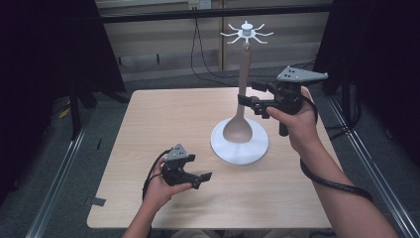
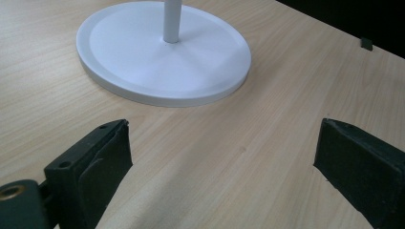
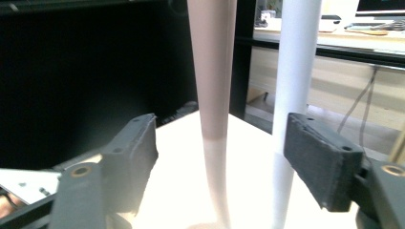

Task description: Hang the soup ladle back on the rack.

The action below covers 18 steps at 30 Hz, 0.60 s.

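— Jaws first: how are they standing on your side?

— Left gripper (image 1: 200,177) is resting low over the table (image 1: 148,124), and I am seeing its jaws spread wide with nothing between them but bare wood; the white stand base (image 2: 162,52) is lying just ahead of it. Right gripper (image 1: 246,103) is hanging raised beside the stand, jaws parted, and I am watching the spoon handle (image 3: 212,95) running down between them without either pad touching it.

— Where is the spoon sitting?

— Wooden spoon (image 1: 239,114) is hanging from one hook of the white hook crown (image 1: 246,33), bowl down just above the base.

— Anything crowding you?

— White pole (image 3: 293,86) is standing just beside the handle, close against the right jaw; a black cable (image 1: 198,54) is dangling behind the table
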### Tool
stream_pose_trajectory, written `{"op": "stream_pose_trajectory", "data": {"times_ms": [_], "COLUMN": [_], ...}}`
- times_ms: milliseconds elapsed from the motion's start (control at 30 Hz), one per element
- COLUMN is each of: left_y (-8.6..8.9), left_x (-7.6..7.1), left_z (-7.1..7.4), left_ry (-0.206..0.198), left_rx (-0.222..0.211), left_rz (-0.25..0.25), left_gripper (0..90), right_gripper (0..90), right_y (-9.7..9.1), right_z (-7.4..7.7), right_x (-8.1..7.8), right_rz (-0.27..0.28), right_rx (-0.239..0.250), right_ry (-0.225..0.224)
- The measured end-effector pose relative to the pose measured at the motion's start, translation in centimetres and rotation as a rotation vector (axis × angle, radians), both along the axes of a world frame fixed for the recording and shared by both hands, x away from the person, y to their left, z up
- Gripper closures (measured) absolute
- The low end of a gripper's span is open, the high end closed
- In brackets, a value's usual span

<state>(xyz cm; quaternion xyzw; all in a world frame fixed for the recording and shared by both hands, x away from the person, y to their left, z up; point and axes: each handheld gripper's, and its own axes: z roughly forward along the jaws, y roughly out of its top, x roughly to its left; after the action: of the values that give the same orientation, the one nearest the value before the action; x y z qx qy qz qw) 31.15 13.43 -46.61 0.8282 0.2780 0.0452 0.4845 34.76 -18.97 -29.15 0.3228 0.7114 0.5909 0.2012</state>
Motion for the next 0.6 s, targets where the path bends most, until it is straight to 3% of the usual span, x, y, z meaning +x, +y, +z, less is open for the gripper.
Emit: {"op": "stream_pose_trajectory", "data": {"times_ms": [33, 367, 600], "left_y": [0.0, 0.1, 0.1], "left_x": [0.0, 0.0, -0.1], "left_z": [0.0, 0.0, -0.2], "left_ry": [-0.002, 0.002, 0.008], "left_rx": [0.0, -0.001, 0.001], "left_rz": [-0.001, 0.0, 0.007], "left_gripper": [5.1, 5.1, 4.7], "right_gripper": [21.7, 15.7, 12.9], "right_y": [-0.1, -1.0, -1.5], "right_z": [-0.2, -1.2, -2.6], "right_x": [-0.1, -0.9, -2.0], "right_rz": [-0.012, -0.053, -0.048], "right_rx": [-0.028, -0.079, -0.117], "right_ry": [0.008, 0.025, 0.044]}}
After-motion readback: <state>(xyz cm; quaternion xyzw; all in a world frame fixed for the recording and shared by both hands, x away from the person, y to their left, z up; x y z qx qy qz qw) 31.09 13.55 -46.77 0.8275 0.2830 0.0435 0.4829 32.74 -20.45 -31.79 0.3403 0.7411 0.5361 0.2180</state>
